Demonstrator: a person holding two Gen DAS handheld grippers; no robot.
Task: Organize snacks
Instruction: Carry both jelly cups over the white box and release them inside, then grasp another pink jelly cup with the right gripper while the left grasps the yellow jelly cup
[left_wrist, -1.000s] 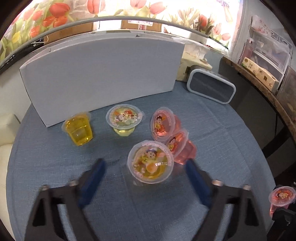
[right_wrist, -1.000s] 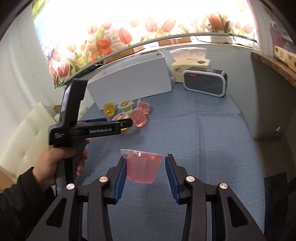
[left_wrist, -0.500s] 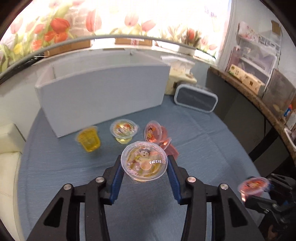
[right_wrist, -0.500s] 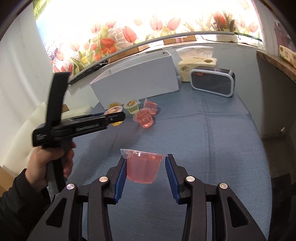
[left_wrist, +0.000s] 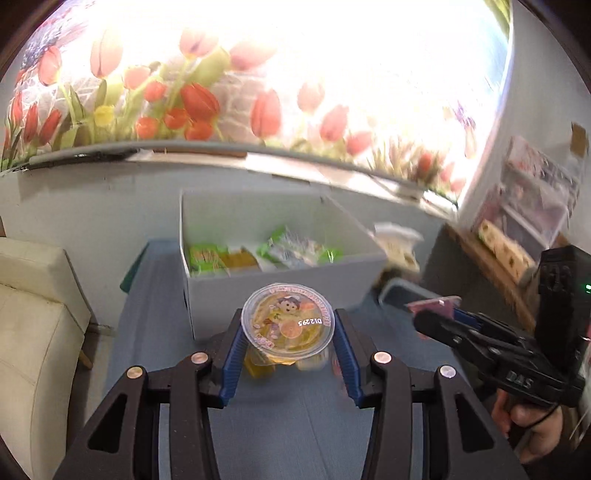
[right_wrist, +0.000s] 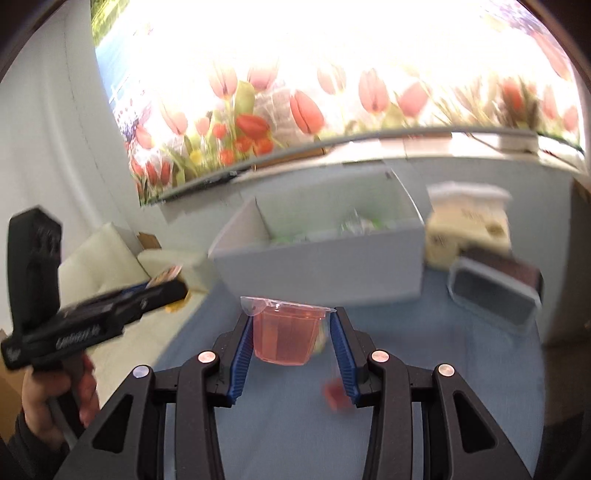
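Note:
My left gripper (left_wrist: 289, 343) is shut on a yellow jelly cup (left_wrist: 288, 325) with a cartoon lid, held above the blue table in front of the white box (left_wrist: 280, 275). The box holds green snack packets (left_wrist: 295, 247). My right gripper (right_wrist: 291, 339) is shut on a pink jelly cup (right_wrist: 284, 338), also raised before the white box (right_wrist: 325, 266). The right gripper shows in the left wrist view (left_wrist: 436, 317), the left gripper in the right wrist view (right_wrist: 170, 284). Other jelly cups on the table are mostly hidden behind the held cups.
A grey speaker (right_wrist: 495, 299) and a tissue box (right_wrist: 465, 225) stand right of the white box. A cream sofa (left_wrist: 33, 314) is left of the blue-clothed table (left_wrist: 295, 413). A tulip mural fills the wall behind.
Both grippers have risen and moved toward the white box, so its inside now shows. The left gripper closed on the yellow jelly cup and lifted it.

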